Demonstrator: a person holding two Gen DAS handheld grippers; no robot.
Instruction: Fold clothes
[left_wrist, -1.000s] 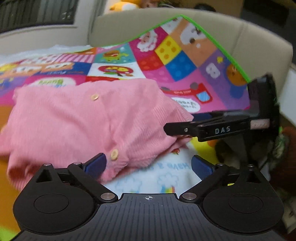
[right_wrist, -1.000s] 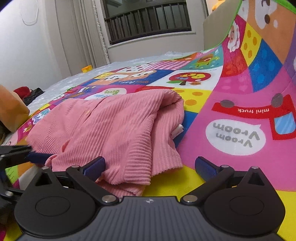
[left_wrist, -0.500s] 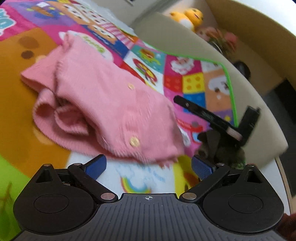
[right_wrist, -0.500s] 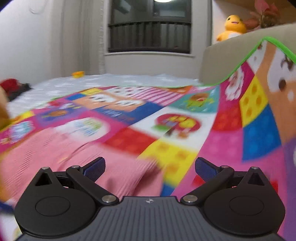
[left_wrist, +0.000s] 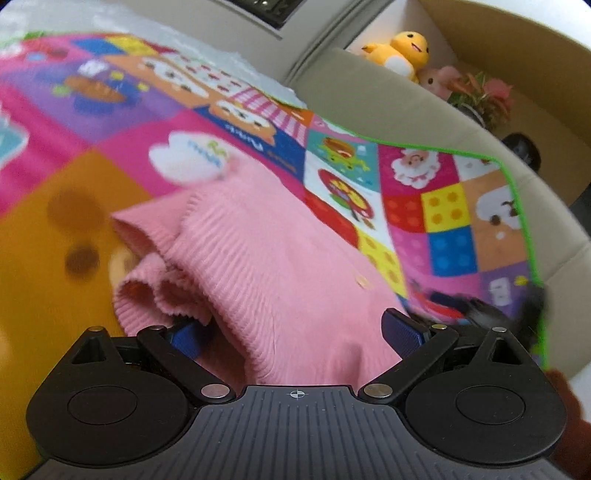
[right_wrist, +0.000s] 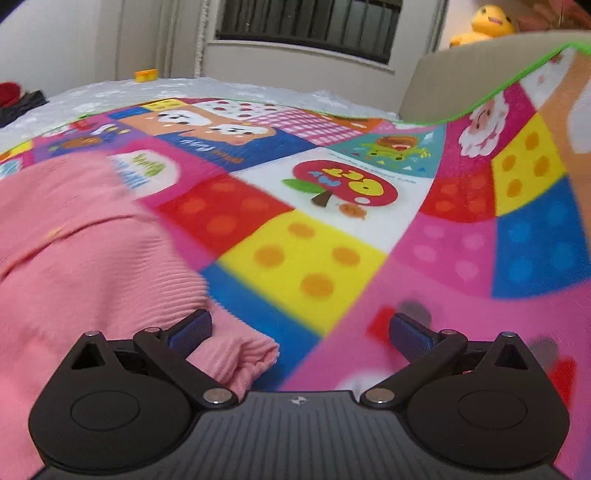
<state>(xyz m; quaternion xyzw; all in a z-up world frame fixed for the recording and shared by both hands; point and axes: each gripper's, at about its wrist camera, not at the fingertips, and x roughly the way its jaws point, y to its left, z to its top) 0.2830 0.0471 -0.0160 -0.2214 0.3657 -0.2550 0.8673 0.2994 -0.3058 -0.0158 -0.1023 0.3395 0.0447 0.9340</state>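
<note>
Left gripper (left_wrist: 295, 332) spread wide, blue pads (left_wrist: 400, 334) well apart, nothing clamped; pink ribbed cardigan (left_wrist: 266, 266) bunched up between them, whether touching the pads cannot be told. Cardigan lying folded on the colourful play mat (left_wrist: 92, 122), rolled cuffs and hem at near left, one pale button (left_wrist: 364, 282) showing toward the right. At near right, past the right pad, a dark blurred shape, too smeared to identify.

Right gripper (right_wrist: 301, 334) likewise wide open, gripping nothing; left pad (right_wrist: 190, 330) resting at a near fold of the cardigan (right_wrist: 74, 266), right pad over bare mat. Cardigan filling the near left of the right wrist view, the mat (right_wrist: 314, 258) with its yellow, red and blue squares stretching away to the right.

Farther off, mat's green edge climbing a beige cushioned backrest (left_wrist: 406, 107) on the right. Beyond that, a yellow plush toy (left_wrist: 402, 51) and pinkish flowers (left_wrist: 484, 92) on a ledge. Far centre in the right wrist view, a dark barred window (right_wrist: 306, 26).
</note>
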